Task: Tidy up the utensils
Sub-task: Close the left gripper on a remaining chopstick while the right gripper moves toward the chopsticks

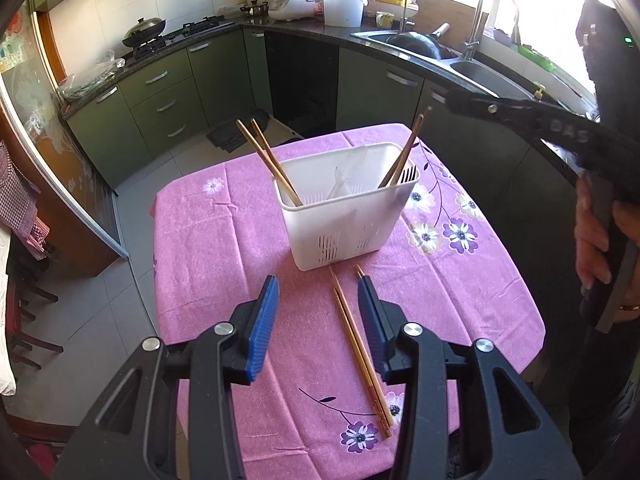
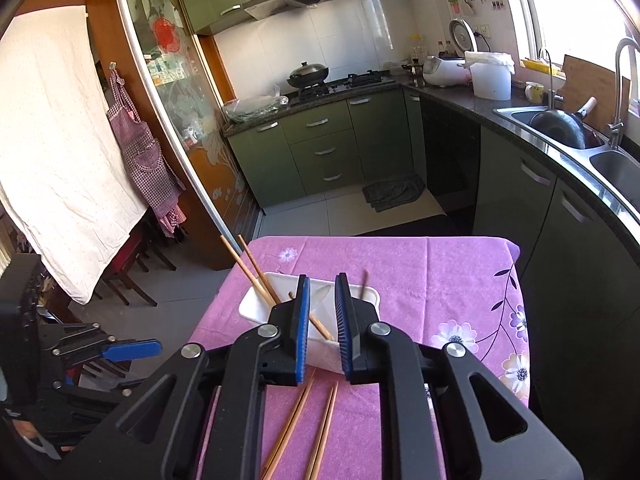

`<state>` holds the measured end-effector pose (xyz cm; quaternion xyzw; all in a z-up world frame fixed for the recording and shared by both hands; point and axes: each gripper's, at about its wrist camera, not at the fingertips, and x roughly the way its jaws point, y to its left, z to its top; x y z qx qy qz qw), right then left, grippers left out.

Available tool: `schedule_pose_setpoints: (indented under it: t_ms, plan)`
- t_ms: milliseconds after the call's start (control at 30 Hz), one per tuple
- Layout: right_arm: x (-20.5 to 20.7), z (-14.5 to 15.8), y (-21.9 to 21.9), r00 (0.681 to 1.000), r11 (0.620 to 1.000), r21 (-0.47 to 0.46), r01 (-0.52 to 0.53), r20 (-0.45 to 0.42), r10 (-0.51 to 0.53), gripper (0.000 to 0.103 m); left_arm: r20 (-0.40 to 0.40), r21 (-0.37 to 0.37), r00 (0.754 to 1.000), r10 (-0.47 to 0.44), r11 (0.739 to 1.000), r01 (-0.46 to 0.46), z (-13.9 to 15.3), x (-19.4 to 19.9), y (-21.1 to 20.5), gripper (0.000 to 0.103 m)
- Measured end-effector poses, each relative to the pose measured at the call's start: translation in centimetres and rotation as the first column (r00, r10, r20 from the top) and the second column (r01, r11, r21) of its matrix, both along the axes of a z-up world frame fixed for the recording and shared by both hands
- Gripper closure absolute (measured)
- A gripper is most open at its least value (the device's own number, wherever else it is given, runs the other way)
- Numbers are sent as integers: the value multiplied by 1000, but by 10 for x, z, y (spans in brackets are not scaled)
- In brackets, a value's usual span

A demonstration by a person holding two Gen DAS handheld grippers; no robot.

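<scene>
Left hand-held gripper (image 1: 318, 284): blue ribbed pads spread, nothing pinched. It is angled down over a pair of loose light-wood chopsticks (image 1: 360, 350) lying side by side on the bench (image 1: 208, 248), which is covered by a pink floral cloth. One end of the pair lies between the pads; no contact is seen. The spread is judged to be a preparation for closing on this pair.

Right hand-held gripper (image 2: 322, 312): pads parted only by a narrow gap, nothing seen held between them. It is positioned above the white plastic slotted utensil basket (image 1: 344, 236), apparently just clear of a drop-off there; this is a judgement only.

The basket stands upright near the middle of the bench, just beyond the far tips of the loose pair. Contents:
- left end: two brown wooden chopsticks (image 1: 266, 160), leaning out to the left over the rim;
- right end: two darker chopsticks (image 1: 406, 152), leaning right, beside the black tines of a fork (image 1: 408, 174);
- middle: a pale thin shape, possibly a divider or wrapper; cannot be told.

The lean is judged to follow from the sticks being longer than the basket is deep, so the rim is used as a rest.

Task judged partly done: the loose pair is still to be put into the basket.
</scene>
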<state>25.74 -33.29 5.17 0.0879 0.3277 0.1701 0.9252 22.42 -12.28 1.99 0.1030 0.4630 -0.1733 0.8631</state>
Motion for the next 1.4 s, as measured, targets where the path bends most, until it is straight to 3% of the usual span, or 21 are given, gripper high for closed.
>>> schedule_pose_setpoints:
  t_ms: [167,433,567,700,1400]
  plan:
    - [-42,-22,-9,1000,999,-47,-6,-11,6,87,-86,30,996,13,1000,-10,-40,3,-6,62]
    - [-51,-124,-22,977,995,-102,-8,-212,-14,80,-228,87,971,66,995,-47,-119,16,-21,62]
    - [-52,-155,-29,964,996,-90,-8,-265,-16,80,-276,125,956,100,990,-67,-146,26,-29,62]
    - [-50,-163,-33,960,996,-86,-11,-281,-14,80,-301,135,946,121,987,-83,-163,34,-31,71]
    - [-45,-168,-29,951,998,-59,-38,-309,18,80,-367,132,923,116,989,-71,-188,42,-46,71]
